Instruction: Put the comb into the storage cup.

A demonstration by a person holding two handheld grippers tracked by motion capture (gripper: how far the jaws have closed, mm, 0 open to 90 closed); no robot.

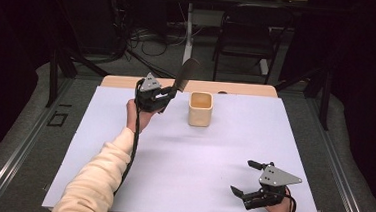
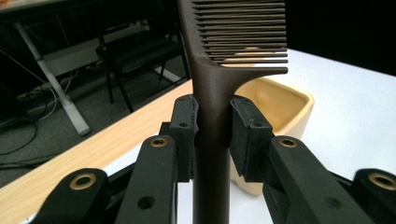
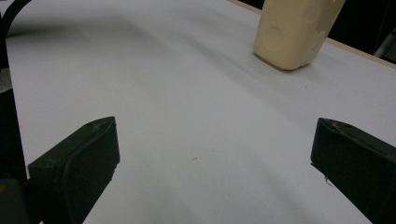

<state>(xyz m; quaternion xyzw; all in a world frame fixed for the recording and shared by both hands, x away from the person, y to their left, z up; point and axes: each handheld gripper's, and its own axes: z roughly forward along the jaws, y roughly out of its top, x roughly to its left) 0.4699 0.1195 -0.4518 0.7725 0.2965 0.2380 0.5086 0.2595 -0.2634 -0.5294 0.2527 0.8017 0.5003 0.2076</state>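
A dark brown comb [image 1: 186, 74] [image 2: 212, 93] stands up out of my left gripper [image 1: 169, 93] [image 2: 212, 128], whose pads are shut on its handle; the teeth end points up and away. Just to the right of that gripper a cream square cup [image 1: 200, 108] [image 2: 280, 105] [image 3: 294, 30] stands upright on the white mat [image 1: 192, 156]. My right gripper [image 1: 245, 178] [image 3: 210, 158] rests low near the mat's front right corner, jaws wide open with nothing between them, pointing left across the mat.
The mat covers a wooden table [image 1: 127, 81] whose far edge shows behind the cup. A black chair [image 1: 246, 35], a white desk leg [image 1: 188, 31] and cables lie on the floor beyond.
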